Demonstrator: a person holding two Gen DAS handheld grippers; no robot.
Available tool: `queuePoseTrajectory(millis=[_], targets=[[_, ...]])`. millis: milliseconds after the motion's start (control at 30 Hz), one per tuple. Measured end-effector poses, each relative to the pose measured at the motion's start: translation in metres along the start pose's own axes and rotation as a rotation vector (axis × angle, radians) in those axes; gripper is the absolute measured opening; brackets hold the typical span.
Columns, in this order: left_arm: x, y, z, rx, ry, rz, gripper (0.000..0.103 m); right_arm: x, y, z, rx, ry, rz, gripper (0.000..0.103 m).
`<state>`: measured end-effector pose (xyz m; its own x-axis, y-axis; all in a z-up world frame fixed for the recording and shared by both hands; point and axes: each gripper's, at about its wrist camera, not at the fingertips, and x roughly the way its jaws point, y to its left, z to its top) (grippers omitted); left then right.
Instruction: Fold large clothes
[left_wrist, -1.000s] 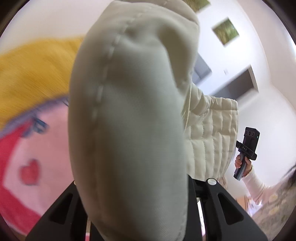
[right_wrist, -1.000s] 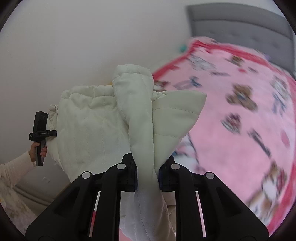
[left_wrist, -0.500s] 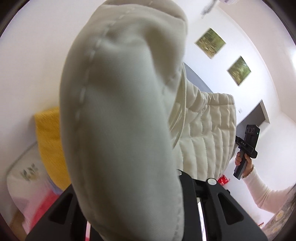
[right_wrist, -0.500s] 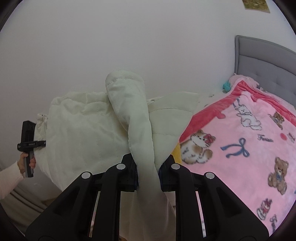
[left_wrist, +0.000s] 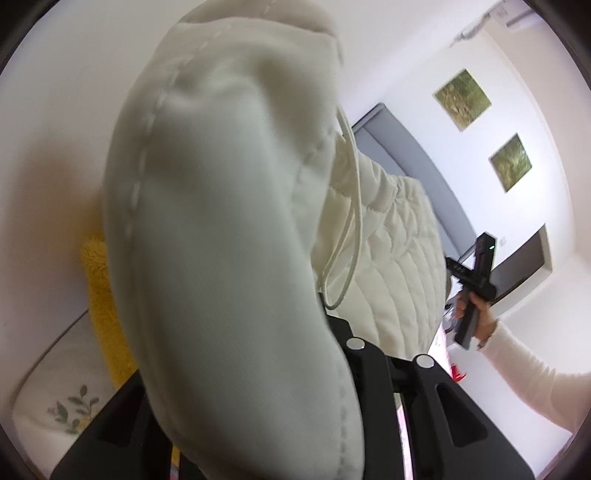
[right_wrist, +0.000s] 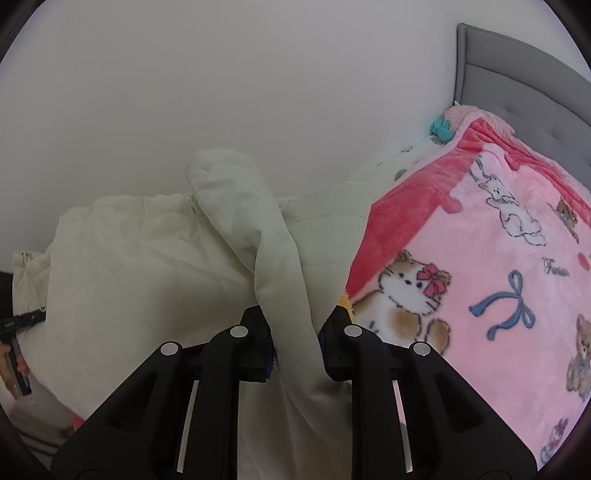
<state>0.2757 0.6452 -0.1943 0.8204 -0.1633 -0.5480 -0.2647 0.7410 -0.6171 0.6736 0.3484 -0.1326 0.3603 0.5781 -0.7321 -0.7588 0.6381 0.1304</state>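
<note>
A cream quilted jacket (right_wrist: 147, 277) hangs stretched in the air between both grippers. A thick fold of it bulges up through my left gripper (left_wrist: 258, 332) and hides the left finger; the jaws are opening with the fabric still pressed between them. A white drawstring (left_wrist: 351, 240) dangles beside that fold. My right gripper (right_wrist: 295, 325) has a padded fold between its fingers; its jaws are opening too, and the cloth still fills the gap. The left wrist view shows the right gripper (left_wrist: 448, 264) in a hand at the jacket's far edge.
A bed with a pink cartoon-print blanket (right_wrist: 498, 277) and a grey headboard (right_wrist: 517, 74) lies to the right. A yellow cloth (left_wrist: 99, 295) and a leaf-print pillow (left_wrist: 55, 398) sit below the left gripper. A plain white wall stands behind.
Both grippers have swung sideways and down with the jacket. The pink blanket has slid to the right in the right wrist view; more wall shows. The right jaws stand slightly wider.
</note>
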Motion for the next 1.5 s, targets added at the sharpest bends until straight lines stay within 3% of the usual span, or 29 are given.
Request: queuePoseTrajectory(millis=[133,233,300,433,500,567,633,700,767,800,867,900,933,967,1067,1200,1367,1500], targets=[[0.016,0.022,-0.012,-0.047,0.028,-0.003,0.037,0.045,0.005,0.001,-0.023,0.150,-0.054,0.026],[0.019,0.042,-0.029,-0.118,0.030,-0.042,0.047,0.062,0.009,-0.008,-0.049,0.157,-0.079,0.031],[0.012,0.052,-0.029,-0.138,0.027,-0.059,0.060,0.072,0.002,-0.013,-0.001,0.179,-0.078,0.034],[0.004,0.059,-0.012,-0.129,0.036,-0.059,0.079,0.081,-0.010,-0.025,0.071,0.201,-0.092,0.043],[-0.012,0.058,-0.008,-0.125,0.036,-0.018,0.081,0.071,-0.017,-0.026,0.111,0.169,-0.083,0.053],[-0.038,0.057,-0.004,-0.123,-0.007,0.034,0.080,0.053,-0.026,-0.024,0.163,0.100,-0.018,0.066],[-0.074,0.053,0.001,-0.123,-0.093,0.067,0.080,0.032,-0.031,-0.018,0.172,0.043,-0.008,0.068],[-0.105,0.046,0.002,-0.117,-0.153,0.108,0.081,-0.002,-0.028,-0.013,0.160,-0.050,-0.006,0.071],[-0.133,0.030,-0.002,-0.093,-0.199,0.165,0.082,-0.037,-0.020,-0.009,0.118,-0.167,-0.049,0.088],[-0.139,0.016,-0.001,-0.075,-0.215,0.194,0.082,-0.058,-0.011,-0.010,0.080,-0.243,-0.069,0.089],[-0.151,-0.029,-0.013,0.009,-0.232,0.253,0.086,-0.085,0.011,-0.015,-0.011,-0.333,-0.070,0.088],[-0.146,-0.061,-0.017,0.061,-0.235,0.262,0.087,-0.093,0.025,-0.019,-0.069,-0.341,-0.032,0.081],[-0.132,-0.077,0.011,0.102,-0.235,0.270,0.090,-0.096,0.035,-0.021,-0.104,-0.331,0.012,0.058],[-0.124,-0.092,0.023,0.153,-0.242,0.276,0.092,-0.096,0.049,-0.025,-0.133,-0.310,0.062,0.050],[-0.093,-0.109,0.024,0.186,-0.228,0.236,0.093,-0.088,0.082,-0.037,-0.200,-0.280,0.151,0.049],[-0.023,-0.097,0.020,0.090,-0.117,0.233,0.092,-0.058,0.114,-0.044,-0.258,-0.256,0.144,0.049],[0.016,-0.088,0.034,0.060,-0.146,0.339,0.092,-0.009,0.139,-0.032,-0.355,-0.236,0.035,0.049],[0.044,-0.072,0.042,0.059,-0.120,0.475,0.092,0.048,0.141,-0.004,-0.283,-0.069,0.017,0.049]])
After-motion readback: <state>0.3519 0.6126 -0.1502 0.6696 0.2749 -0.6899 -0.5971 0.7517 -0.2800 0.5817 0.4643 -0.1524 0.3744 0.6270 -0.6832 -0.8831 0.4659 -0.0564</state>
